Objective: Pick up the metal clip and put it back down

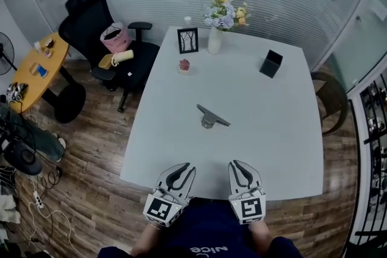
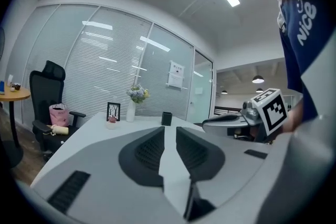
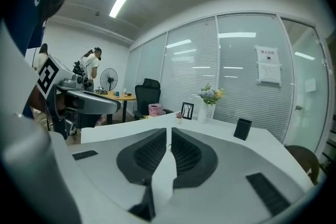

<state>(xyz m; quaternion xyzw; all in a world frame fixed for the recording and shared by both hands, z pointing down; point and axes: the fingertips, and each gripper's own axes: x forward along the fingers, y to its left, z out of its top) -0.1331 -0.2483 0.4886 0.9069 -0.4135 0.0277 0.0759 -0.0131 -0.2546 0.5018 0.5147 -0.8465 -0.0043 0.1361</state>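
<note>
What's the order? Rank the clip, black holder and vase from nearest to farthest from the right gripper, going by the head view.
1. Clip, in the middle, ahead and slightly left of the right gripper.
2. Black holder, farther back, to the right.
3. Vase, at the far edge of the table.

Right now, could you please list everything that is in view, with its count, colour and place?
table: 1, white, centre of the room
metal clip: 1, grey, middle of the table
picture frame: 1, black, far side of the table
vase: 1, white, holding flowers, right of the frame
small pot: 1, pink, in front of the frame
box: 1, black, far right of the table
office chair: 1, black, left of the table
bag: 1, pink, on the chair
round table: 1, yellow, far left
left gripper: 1, grey, near table edge, jaws narrowly apart, empty
right gripper: 1, grey, beside it, jaws narrowly apart, empty
</note>
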